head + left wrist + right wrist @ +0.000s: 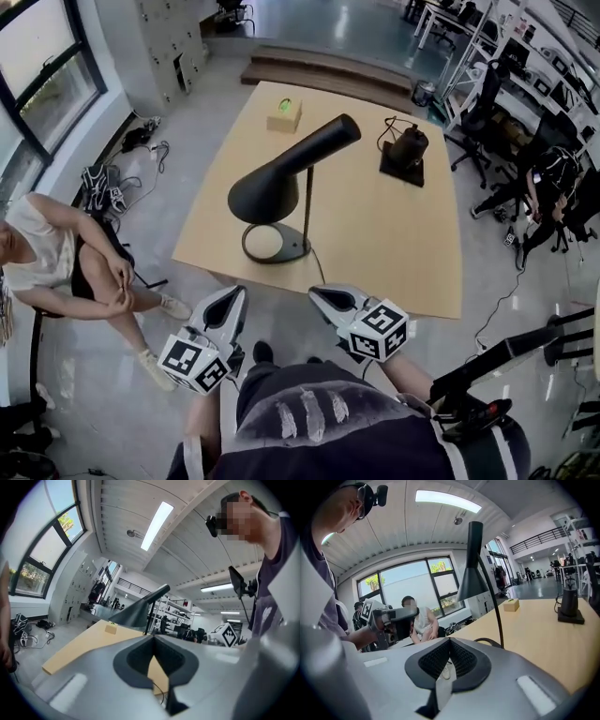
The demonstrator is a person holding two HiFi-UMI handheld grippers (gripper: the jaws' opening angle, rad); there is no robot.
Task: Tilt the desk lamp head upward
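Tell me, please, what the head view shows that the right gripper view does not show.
Only the head view shows the low wooden step beyond the table. Only the right gripper view shows the ceiling light and the camera on the wearer's head. Both show the desk lamp, the tan box, the black pot and the seated person.

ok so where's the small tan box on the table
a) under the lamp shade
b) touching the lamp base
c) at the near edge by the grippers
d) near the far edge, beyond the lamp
D: in the head view the tan box sits by the far edge of the table, beyond the desk lamp and well apart from the lamp base.
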